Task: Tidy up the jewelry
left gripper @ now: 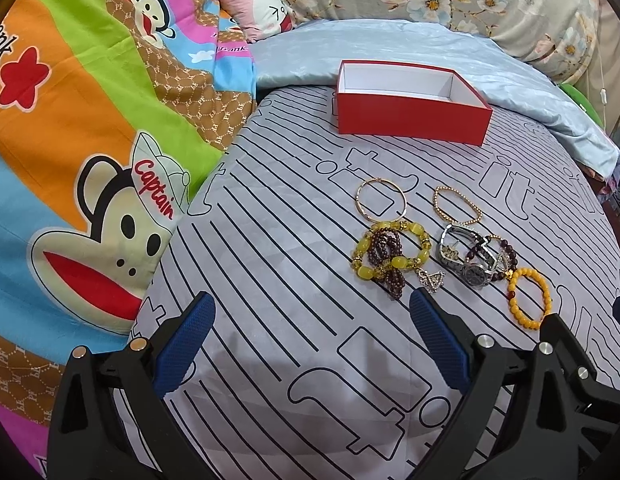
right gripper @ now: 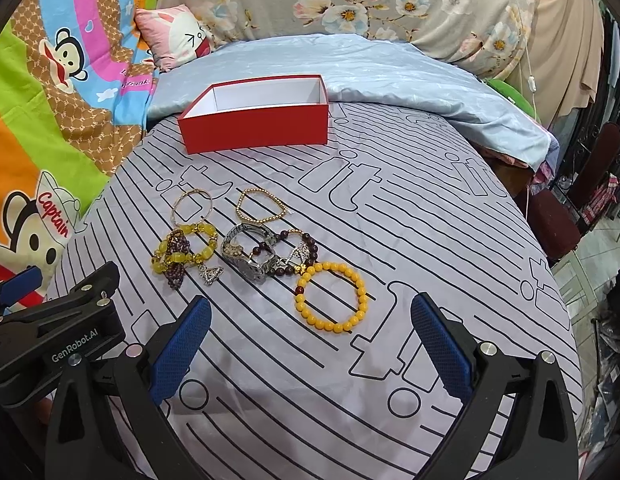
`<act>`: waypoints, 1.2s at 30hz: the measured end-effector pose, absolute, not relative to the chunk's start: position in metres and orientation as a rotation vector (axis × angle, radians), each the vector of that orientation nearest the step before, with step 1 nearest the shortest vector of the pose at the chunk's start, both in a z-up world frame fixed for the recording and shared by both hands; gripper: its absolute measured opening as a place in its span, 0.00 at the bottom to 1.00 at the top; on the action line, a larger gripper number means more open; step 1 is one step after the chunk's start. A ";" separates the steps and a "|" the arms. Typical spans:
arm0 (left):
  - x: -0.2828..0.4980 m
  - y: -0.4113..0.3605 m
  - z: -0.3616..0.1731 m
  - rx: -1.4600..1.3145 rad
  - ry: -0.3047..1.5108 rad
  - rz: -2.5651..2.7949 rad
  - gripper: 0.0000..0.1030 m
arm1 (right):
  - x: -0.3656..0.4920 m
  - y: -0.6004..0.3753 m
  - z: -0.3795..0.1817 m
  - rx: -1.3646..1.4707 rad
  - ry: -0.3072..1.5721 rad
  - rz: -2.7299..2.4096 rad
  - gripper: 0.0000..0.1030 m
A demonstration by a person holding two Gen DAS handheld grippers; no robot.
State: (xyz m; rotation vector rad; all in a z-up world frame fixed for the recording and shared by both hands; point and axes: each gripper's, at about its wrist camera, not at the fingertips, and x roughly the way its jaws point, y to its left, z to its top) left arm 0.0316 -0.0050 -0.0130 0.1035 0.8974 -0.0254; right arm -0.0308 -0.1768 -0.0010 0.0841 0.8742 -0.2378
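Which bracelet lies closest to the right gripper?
The orange bead bracelet: plain round orange beads, lying alone just ahead of the right gripper, nearer than the others.

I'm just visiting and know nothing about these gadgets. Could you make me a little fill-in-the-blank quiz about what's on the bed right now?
1. The red box at the far end of the bed is open and its white inside is ____.
2. The orange bead bracelet lies nearest the ____ gripper.
3. The left gripper holds ____ between its blue pads.
4. The silver watch lies on the bed, ____ the box.

Missing words: empty; right; nothing; outside
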 end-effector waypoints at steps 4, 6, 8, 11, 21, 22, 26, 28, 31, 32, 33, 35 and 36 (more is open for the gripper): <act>0.033 -0.007 -0.014 0.105 0.901 -0.027 0.93 | -0.030 -0.177 -0.001 0.086 0.877 -0.237 0.95; 0.034 -0.007 -0.015 0.102 0.903 -0.030 0.93 | -0.029 -0.179 -0.002 0.090 0.880 -0.233 0.95; 0.036 -0.007 -0.016 0.094 0.910 -0.040 0.93 | -0.028 -0.180 -0.004 0.093 0.886 -0.224 0.95; 0.039 -0.003 -0.020 0.068 0.928 -0.052 0.93 | -0.024 -0.181 -0.007 0.090 0.895 -0.201 0.95; 0.055 0.024 -0.035 0.040 0.937 -0.003 0.93 | 0.000 -0.179 -0.018 0.070 0.910 -0.135 0.88; 0.056 0.027 -0.037 0.040 0.940 0.002 0.93 | 0.005 -0.177 -0.021 0.067 0.918 -0.121 0.86; 0.062 0.037 -0.044 0.039 0.958 0.019 0.93 | 0.024 -0.169 -0.033 0.061 0.952 -0.062 0.66; 0.065 0.040 -0.048 0.033 0.969 0.018 0.93 | 0.032 -0.165 -0.040 0.057 0.967 -0.045 0.57; 0.069 0.042 -0.051 0.034 0.975 0.011 0.93 | 0.042 -0.162 -0.048 0.052 0.990 -0.025 0.45; 0.070 0.043 -0.052 0.032 0.978 0.009 0.93 | 0.045 -0.161 -0.051 0.052 0.997 -0.022 0.42; 0.071 0.043 -0.054 0.029 0.983 0.004 0.93 | 0.047 -0.161 -0.054 0.053 1.004 -0.020 0.39; 0.073 0.043 -0.056 0.024 0.989 -0.005 0.93 | 0.051 -0.162 -0.058 0.058 1.017 -0.019 0.35; 0.075 0.042 -0.057 0.025 0.993 -0.011 0.93 | 0.052 -0.162 -0.060 0.061 1.020 -0.020 0.32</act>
